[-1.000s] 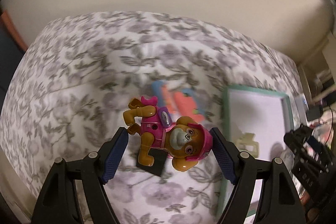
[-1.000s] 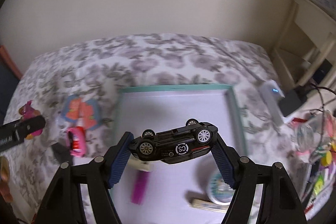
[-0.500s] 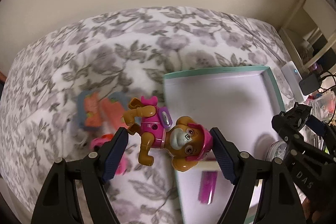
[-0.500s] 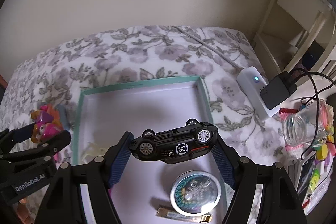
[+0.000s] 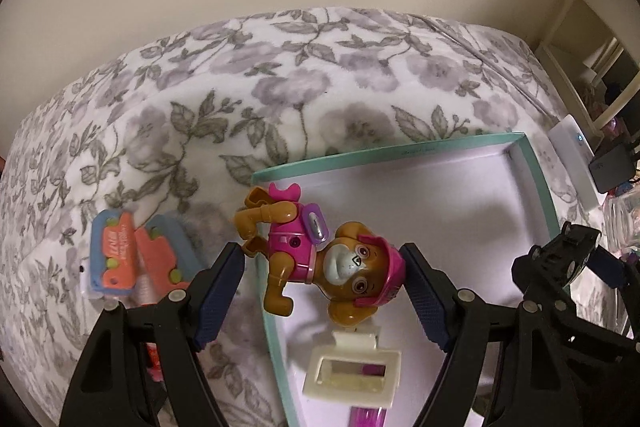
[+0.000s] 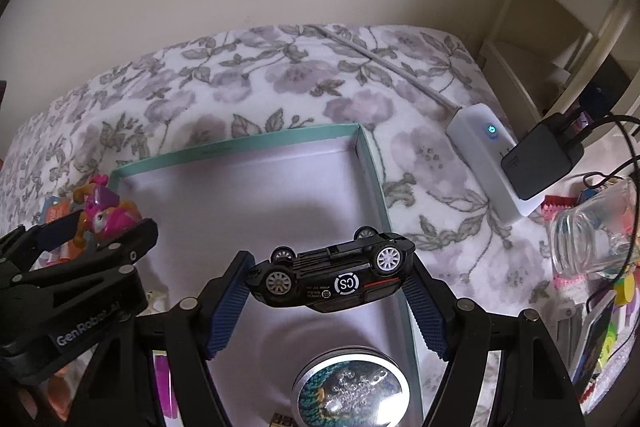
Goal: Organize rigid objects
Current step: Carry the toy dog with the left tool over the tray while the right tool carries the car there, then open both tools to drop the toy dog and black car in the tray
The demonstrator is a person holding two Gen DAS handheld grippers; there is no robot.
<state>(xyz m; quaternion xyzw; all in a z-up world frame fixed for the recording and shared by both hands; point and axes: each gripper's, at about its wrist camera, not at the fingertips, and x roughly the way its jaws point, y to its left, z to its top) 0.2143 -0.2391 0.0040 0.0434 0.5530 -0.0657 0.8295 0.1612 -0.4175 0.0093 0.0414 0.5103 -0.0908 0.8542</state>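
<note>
My left gripper is shut on a brown toy puppy in pink clothes, held lengthwise over the left rim of a teal-edged box. In the right wrist view my right gripper is shut on a black toy car, turned wheels-up, above the box's white floor near its right wall. The left gripper with the puppy shows at the left of that view. The right gripper and car show at the right edge of the left wrist view.
In the box lie a cream hair claw, a magenta tube and a round tin. Orange and blue cards rest on the floral blanket left of the box. A white power strip, black adapter and glass jar sit right.
Both grippers have come down and closer to the box. The left one carried the puppy rightward from over the blanket to the box's left rim; the car now hangs over the box floor.
</note>
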